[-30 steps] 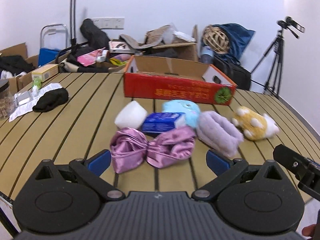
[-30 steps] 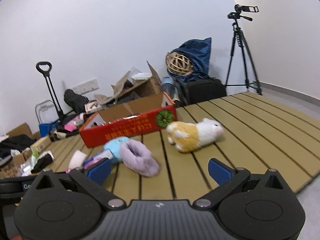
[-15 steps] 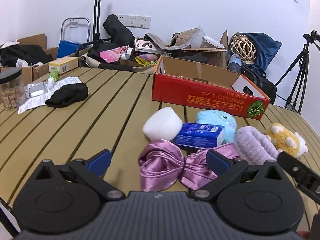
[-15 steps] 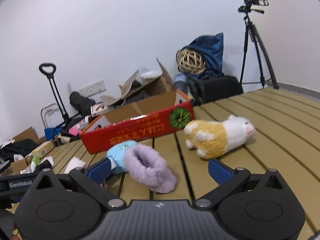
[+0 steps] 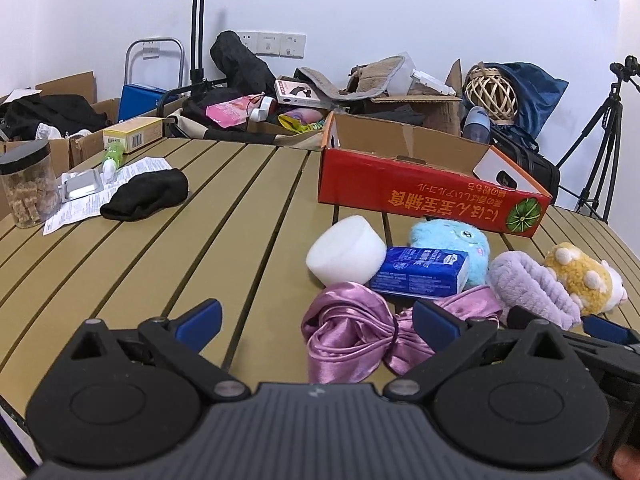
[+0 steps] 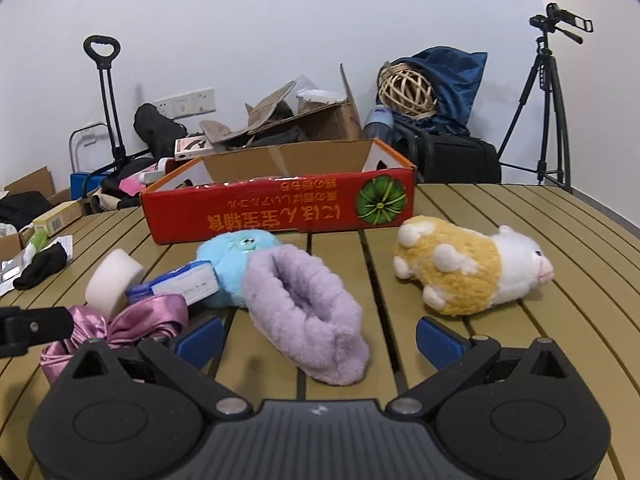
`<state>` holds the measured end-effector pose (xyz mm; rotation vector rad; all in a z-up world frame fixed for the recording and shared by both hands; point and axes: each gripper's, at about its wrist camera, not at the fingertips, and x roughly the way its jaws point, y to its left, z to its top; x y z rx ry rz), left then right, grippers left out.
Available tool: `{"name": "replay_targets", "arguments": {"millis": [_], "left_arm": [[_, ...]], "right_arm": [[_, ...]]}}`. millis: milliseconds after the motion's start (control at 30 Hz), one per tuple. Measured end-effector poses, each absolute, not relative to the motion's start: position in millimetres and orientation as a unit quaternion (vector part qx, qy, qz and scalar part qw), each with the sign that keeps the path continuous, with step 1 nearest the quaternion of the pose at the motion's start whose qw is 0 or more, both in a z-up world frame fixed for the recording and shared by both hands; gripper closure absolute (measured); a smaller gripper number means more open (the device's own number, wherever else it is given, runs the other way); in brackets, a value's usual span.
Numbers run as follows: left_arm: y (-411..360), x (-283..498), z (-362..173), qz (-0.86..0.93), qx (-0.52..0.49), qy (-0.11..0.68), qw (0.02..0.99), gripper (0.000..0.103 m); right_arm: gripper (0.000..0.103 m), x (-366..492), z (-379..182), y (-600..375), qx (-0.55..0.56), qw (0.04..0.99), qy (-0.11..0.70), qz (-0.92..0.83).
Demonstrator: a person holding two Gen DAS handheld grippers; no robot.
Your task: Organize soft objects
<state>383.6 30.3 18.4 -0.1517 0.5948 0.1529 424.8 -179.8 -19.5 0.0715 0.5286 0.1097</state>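
At the far left of the slatted table point(image 5: 248, 216) a jar of brown pieces point(image 5: 26, 184), printed papers and a black cloth point(image 5: 146, 194) were seen, well apart from the soft things. Further right, a white sponge point(image 5: 346, 254), a blue tissue pack point(image 5: 420, 272) and a light blue plush point(image 5: 452, 246) were clustered touching one another, with a pink satin scrunchie point(image 5: 352, 338) lying just in front of them. Behind the cluster stood the open red cardboard box point(image 6: 280, 210), nothing visible inside it. The lilac fuzzy slipper point(image 6: 304, 312) lay against the blue plush, and the yellow-and-white plush point(image 6: 466, 270) lay apart to its right. The left gripper point(image 5: 316, 318) was held low over the table edge, jaws spread, the scrunchie partly hidden behind its right finger. The right gripper point(image 6: 318, 338) was likewise spread wide and empty, the slipper's near end lying between its fingers, seemingly untouched. Clutter behind the table was hard to make out.
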Motion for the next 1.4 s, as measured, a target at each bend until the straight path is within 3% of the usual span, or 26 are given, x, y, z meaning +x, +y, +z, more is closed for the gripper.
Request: {"name": "replay_targets", "arguments": {"millis": [100, 167, 200, 333, 767, 1400], "left_arm": [[29.6, 385.0, 17.8, 0.072, -0.074, 0.295, 0.95, 0.0], [28.9, 385.9, 17.6, 0.069, -0.075, 0.296, 0.95, 0.0], [28.5, 386.5, 17.2, 0.068, -0.074, 0.298, 0.949, 0.0], [25.8, 389.0, 13.5, 0.062, -0.077, 0.305, 0.947, 0.0], [15.6, 387.2, 9.2, 0.009, -0.091, 0.303, 0.949, 0.0], [-32.8, 402.6, 0.3, 0.006, 0.002, 0.297, 0.955, 0.0]], "right_arm": [[0.021, 432.0, -23.3, -176.3, 0.025, 0.961, 0.269, 0.064], [0.046, 435.9, -26.4, -176.3, 0.026, 0.957, 0.28, 0.071], [0.066, 437.2, -27.7, -177.0, 0.029, 0.956, 0.285, 0.071], [0.078, 433.8, -28.3, -181.5, 0.037, 0.956, 0.281, 0.078], [0.082, 380.9, -15.4, -194.4, 0.047, 0.971, 0.229, 0.044], [0.082, 300.4, -23.8, -234.7, 0.063, 0.979, 0.194, -0.016]]}}
